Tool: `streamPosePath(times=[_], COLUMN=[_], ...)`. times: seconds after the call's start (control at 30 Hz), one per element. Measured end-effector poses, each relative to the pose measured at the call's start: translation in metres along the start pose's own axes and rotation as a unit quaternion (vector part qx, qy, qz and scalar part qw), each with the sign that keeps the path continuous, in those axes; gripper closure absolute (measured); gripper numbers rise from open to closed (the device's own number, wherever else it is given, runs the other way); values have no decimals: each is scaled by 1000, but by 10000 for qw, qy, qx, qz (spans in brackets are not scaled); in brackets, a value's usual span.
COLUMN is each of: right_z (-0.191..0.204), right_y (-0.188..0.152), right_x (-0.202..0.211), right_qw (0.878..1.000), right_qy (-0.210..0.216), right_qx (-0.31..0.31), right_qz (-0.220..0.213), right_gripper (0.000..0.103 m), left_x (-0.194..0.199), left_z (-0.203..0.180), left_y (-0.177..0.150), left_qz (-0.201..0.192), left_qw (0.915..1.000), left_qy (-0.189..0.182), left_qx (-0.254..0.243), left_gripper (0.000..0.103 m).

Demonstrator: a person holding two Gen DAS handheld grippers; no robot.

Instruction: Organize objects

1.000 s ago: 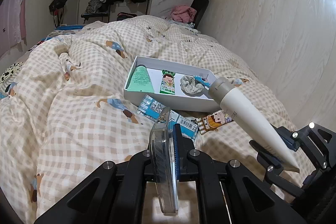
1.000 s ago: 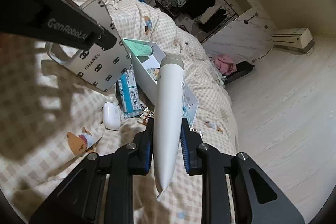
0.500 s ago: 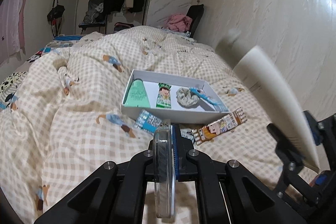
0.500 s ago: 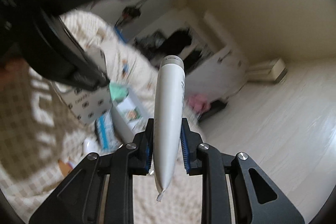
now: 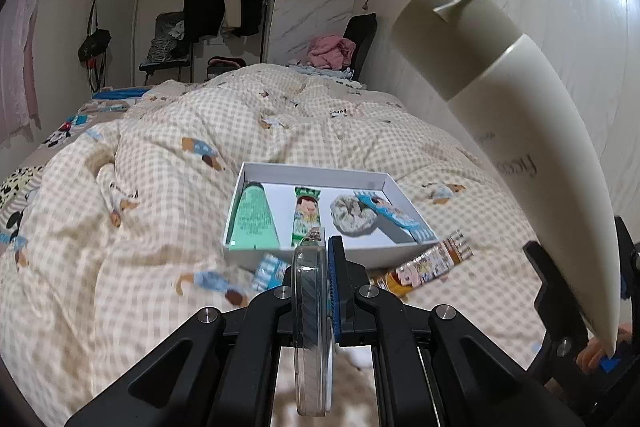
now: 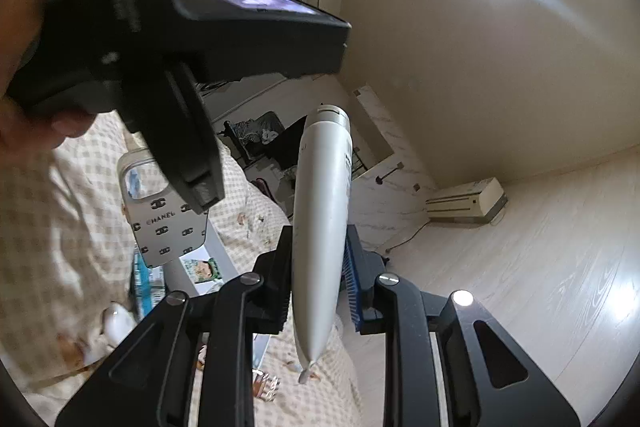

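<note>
Overhead, both grippers (image 5: 316, 263) (image 6: 318, 267) clear box (image 5: 316, 171) rim

— We see a beige-and-white checked quilt (image 5: 120, 227) with small blue and brown figures, and a white box (image 5: 240, 195).
— We also make out a mint-green tube (image 5: 252, 219), a cream tube (image 6: 320, 227) with a grey cap, and a silver phone case (image 6: 168, 227) with black logos.

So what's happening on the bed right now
A person is tidying small items into a white box on the checked duvet. The left gripper is shut on a clear phone case, the right gripper on a white tube; both are held up above the bed. The box already holds a green tube, a snack packet and a scrunchie.
</note>
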State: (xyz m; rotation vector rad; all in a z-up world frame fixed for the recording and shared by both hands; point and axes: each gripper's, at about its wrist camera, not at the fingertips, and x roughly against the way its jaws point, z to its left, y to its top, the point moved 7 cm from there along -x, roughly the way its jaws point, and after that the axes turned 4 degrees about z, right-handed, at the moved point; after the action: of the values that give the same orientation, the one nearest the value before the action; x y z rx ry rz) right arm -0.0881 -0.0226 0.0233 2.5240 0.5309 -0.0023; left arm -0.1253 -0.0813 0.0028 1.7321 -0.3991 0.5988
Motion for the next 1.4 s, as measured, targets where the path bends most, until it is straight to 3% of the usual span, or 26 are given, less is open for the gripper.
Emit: streamPosePath(times=[0.2,0.37,0.5,0.7,0.83,1.03,1.1,1.2,1.4], right_z=[-2,3,12,9,6,-4,-5,-18,-31], right_y=[-3,-9,-12,-19,-26,-37,-39,-70,-99], right_x=[-24,-59,-84,-118,-131,-154,-164,-206,-251], right_qw=[9997,9989,9975,9982,9994,9919,9853,9753,9478], right_qy=[-111,-240,-391,-509,-178,818,1165,1385,1830], right_qx=[24,113,255,-36,-280,-921,-1110,-1382,-1882], right_qz=[-216,-382,-523,-313,-76,302,575,1023,1812], right_gripper=[79,79,79,79,78,78,78,78,78], left_x=[-29,-68,-94,-128,-139,-143,-146,-152,-181], left_z=[-5,-2,7,13,11,14,18,23,20], left_y=[20,38,56,65,60,56,56,58,68], left_qz=[84,211,83,-162,-261,-256,-200,-138,221], left_qw=[9999,9996,9995,9984,9975,9971,9971,9971,9973], left_qy=[-62,-136,17,261,525,627,606,564,595], left_qx=[-98,137,294,472,391,338,407,493,360], left_gripper=[100,100,100,100,99,99,98,98,98])
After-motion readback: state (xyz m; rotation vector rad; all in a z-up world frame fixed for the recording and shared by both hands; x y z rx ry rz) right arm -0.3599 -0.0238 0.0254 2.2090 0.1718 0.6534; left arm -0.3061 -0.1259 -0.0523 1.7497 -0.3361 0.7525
